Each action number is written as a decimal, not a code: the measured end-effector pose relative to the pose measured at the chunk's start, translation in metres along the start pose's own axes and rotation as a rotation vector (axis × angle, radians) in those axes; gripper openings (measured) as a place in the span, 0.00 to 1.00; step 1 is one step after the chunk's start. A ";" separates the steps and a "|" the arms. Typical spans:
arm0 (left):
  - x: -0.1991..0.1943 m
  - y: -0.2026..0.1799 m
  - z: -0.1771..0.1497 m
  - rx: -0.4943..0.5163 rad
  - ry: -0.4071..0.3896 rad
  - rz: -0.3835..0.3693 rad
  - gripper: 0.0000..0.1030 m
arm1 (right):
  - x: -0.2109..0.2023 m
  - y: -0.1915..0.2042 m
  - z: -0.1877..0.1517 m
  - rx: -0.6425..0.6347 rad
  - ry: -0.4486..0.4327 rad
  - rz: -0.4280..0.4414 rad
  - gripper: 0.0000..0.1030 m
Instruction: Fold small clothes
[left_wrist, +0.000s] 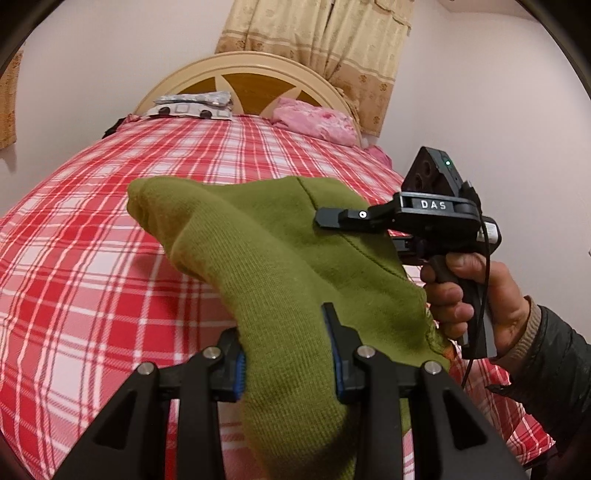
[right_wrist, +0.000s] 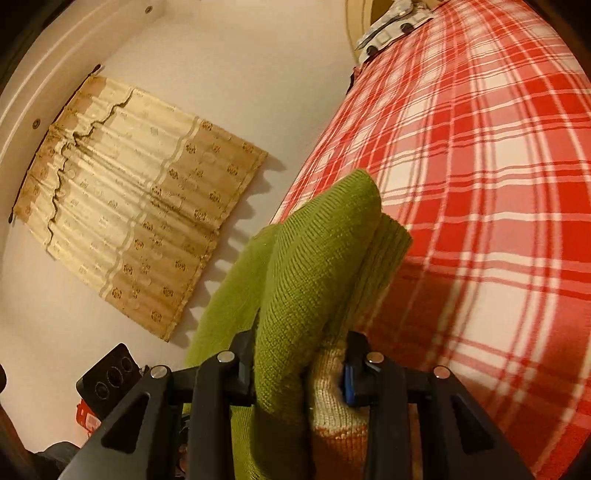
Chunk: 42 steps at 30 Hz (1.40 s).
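A green knitted garment (left_wrist: 273, 258) hangs in the air above the bed, stretched between both grippers. My left gripper (left_wrist: 288, 354) is shut on a thick bunch of it at the bottom of the left wrist view. To the right in that view, my right gripper (left_wrist: 325, 221) clamps the garment's far edge, held by a person's hand (left_wrist: 476, 295). In the right wrist view the right gripper (right_wrist: 301, 369) is shut on folded green knit (right_wrist: 317, 258), with a cream and orange striped part (right_wrist: 332, 402) beside its right pad.
A red and white checked bedspread (left_wrist: 110, 240) covers the bed below. Folded patterned cloth (left_wrist: 195, 105) and a pink bundle (left_wrist: 314, 120) lie by the headboard (left_wrist: 255, 70). Beige curtains (right_wrist: 129, 206) hang on the pale walls. A dark sleeve (left_wrist: 554, 369) comes in at the right.
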<state>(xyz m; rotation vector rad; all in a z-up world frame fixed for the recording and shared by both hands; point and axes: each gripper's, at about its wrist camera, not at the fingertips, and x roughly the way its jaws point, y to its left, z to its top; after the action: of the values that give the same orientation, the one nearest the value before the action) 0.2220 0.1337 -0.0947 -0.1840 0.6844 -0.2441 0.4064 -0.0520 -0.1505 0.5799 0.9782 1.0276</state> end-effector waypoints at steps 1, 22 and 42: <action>-0.003 0.002 0.000 -0.005 -0.004 0.003 0.34 | 0.005 0.004 -0.001 -0.003 0.005 0.007 0.32; -0.049 0.048 -0.023 -0.087 -0.064 0.082 0.34 | 0.072 0.050 -0.016 -0.061 0.093 0.061 0.32; -0.057 0.100 -0.066 -0.198 -0.040 0.135 0.34 | 0.166 0.060 -0.034 -0.045 0.212 0.063 0.32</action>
<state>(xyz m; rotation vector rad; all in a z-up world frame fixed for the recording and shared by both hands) 0.1529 0.2399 -0.1354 -0.3293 0.6779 -0.0429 0.3796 0.1225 -0.1845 0.4733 1.1252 1.1824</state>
